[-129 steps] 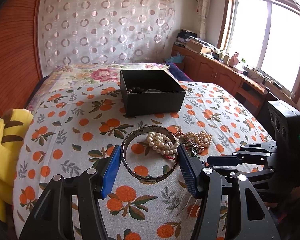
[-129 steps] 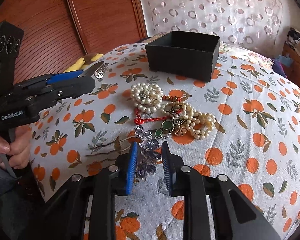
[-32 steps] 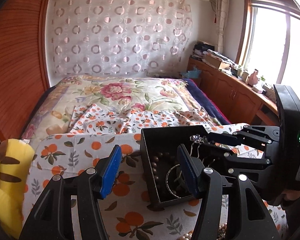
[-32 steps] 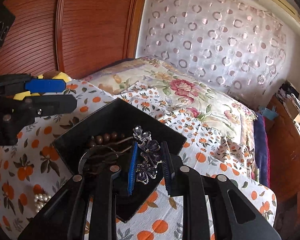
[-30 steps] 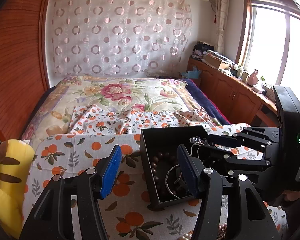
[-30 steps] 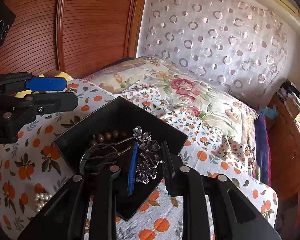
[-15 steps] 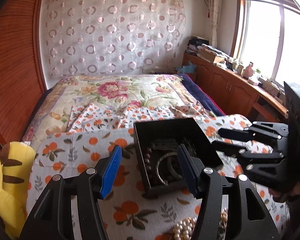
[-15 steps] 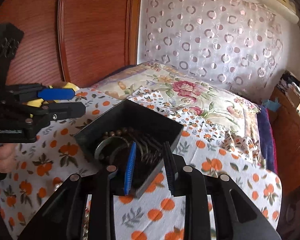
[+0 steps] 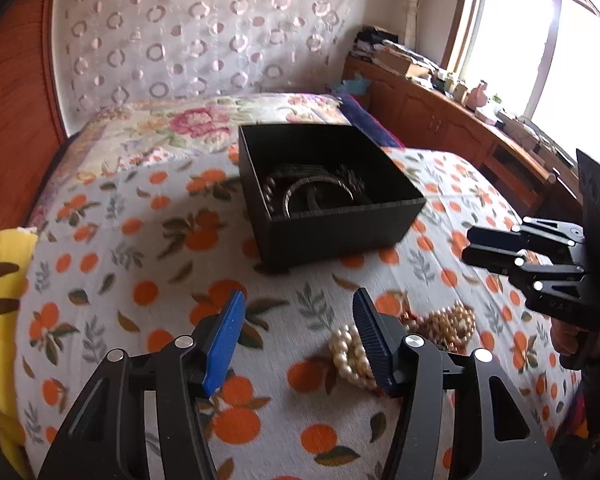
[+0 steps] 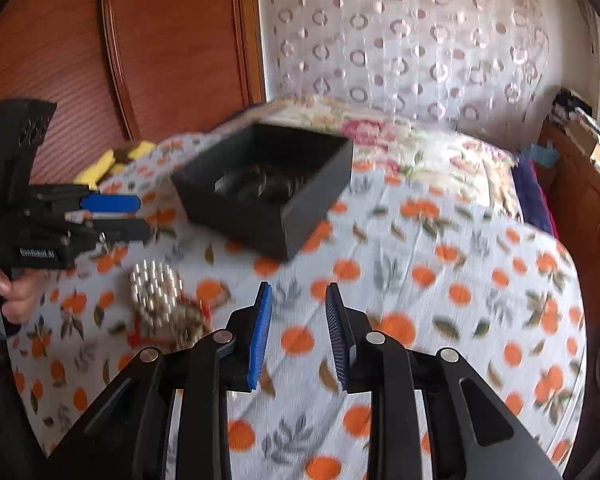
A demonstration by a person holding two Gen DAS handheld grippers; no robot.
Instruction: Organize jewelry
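Note:
A black open box (image 9: 340,220) sits on the orange-print bedspread and holds a silver bangle (image 9: 320,196), dark beads and other pieces. It also shows blurred in the right wrist view (image 10: 268,216). My left gripper (image 9: 298,336) is open and empty, low over the bedspread in front of the box. A pile of pearl strands and a red cord (image 9: 432,332) lies just right of its right finger; the pile also shows in the right wrist view (image 10: 160,292). My right gripper (image 10: 298,328) is open and empty, right of the pile; it also shows in the left wrist view (image 9: 496,252).
A yellow striped plush toy (image 9: 0,304) lies at the bed's left edge. A wooden headboard (image 10: 120,40) and a patterned curtain (image 9: 204,32) stand behind. A wooden cabinet with clutter (image 9: 460,120) runs under the window at right.
Both grippers have pulled back from the box towards the pile. The right gripper let the crystal piece go into the box and now stands open and empty.

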